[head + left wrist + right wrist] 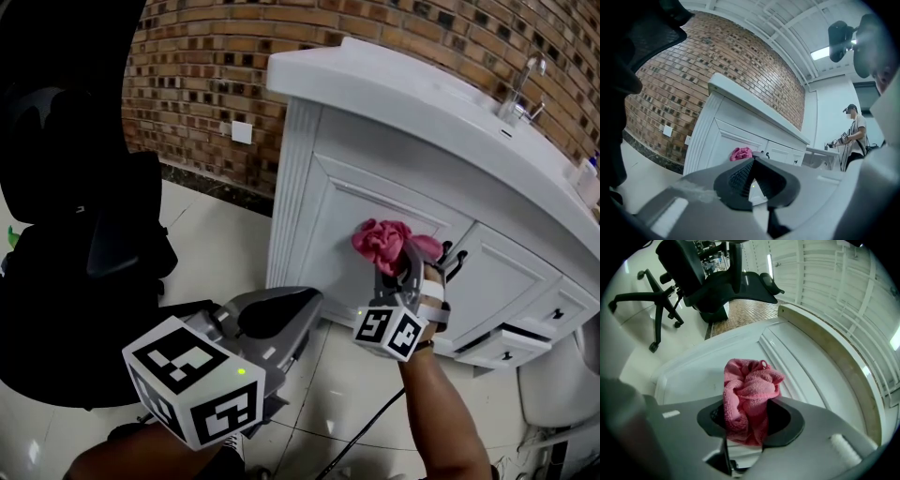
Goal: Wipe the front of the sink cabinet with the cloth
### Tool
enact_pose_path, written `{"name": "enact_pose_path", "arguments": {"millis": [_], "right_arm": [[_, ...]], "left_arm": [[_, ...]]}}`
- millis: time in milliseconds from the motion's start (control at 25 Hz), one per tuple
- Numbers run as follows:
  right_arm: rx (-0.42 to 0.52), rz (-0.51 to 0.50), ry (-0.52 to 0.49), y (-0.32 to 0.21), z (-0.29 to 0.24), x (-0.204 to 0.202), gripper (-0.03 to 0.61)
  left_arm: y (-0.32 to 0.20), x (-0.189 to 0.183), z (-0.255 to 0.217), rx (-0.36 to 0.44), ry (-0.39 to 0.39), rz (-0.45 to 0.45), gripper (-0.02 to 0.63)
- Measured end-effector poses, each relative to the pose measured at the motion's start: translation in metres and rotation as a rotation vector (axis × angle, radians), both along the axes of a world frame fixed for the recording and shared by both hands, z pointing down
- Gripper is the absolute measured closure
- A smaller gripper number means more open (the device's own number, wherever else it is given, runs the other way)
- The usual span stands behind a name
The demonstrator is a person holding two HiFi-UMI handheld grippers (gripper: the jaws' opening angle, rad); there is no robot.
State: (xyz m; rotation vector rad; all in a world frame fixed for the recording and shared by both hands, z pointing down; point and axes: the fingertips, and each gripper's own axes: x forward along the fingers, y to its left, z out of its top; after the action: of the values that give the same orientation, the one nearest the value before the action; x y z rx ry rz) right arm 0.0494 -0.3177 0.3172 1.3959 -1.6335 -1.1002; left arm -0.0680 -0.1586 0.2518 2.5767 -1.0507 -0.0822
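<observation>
The dark pads of the right gripper are clamped on a bunched pink cloth. Its folds bulge out above the jaws, with a tail hanging below them. In the head view the cloth sits at centre frame over the raised panel of the white sink cabinet, apparently pressed to the door just below its upper moulding. The right gripper points up and away into the cabinet front, its marker cube below it. The forearm rises from the bottom edge right of centre, with the wrist nearly straight. The left gripper has its ribbed pads brought together at the tips with nothing between them. It looks toward the cabinet from a distance, with the cloth just above the jaw tips. In the head view the left gripper is at the lower left, held low, level and apart from the cabinet. A black office chair fills the left side, a brick wall runs along the top, and a tap stands at the upper right.
</observation>
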Motion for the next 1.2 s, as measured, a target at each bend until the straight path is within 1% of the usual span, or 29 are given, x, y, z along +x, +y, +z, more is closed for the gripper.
{"name": "enact_pose_path", "arguments": {"millis": [280, 600, 880, 1080, 1200], "right_arm": [[-0.079, 0.006, -0.002, 0.001, 0.047, -0.001, 0.420], [-0.182, 0.025, 0.012, 0.002, 0.112, 0.000, 0.420], [-0.262, 0.042, 0.000, 0.003, 0.160, -0.001, 0.420], [-0.319, 0.051, 0.008, 0.005, 0.189, -0.002, 0.420], [-0.334, 0.051, 0.013, 0.005, 0.200, -0.003, 0.419]], "left_arm": [[-0.001, -0.005, 0.005, -0.014, -0.011, -0.009, 0.611], [-0.003, -0.012, 0.008, -0.020, -0.016, -0.018, 0.611], [-0.006, -0.019, 0.014, -0.028, -0.025, -0.030, 0.611], [-0.008, -0.021, 0.017, -0.035, -0.034, -0.035, 0.611], [-0.010, -0.023, 0.020, -0.042, -0.040, -0.038, 0.611]]}}
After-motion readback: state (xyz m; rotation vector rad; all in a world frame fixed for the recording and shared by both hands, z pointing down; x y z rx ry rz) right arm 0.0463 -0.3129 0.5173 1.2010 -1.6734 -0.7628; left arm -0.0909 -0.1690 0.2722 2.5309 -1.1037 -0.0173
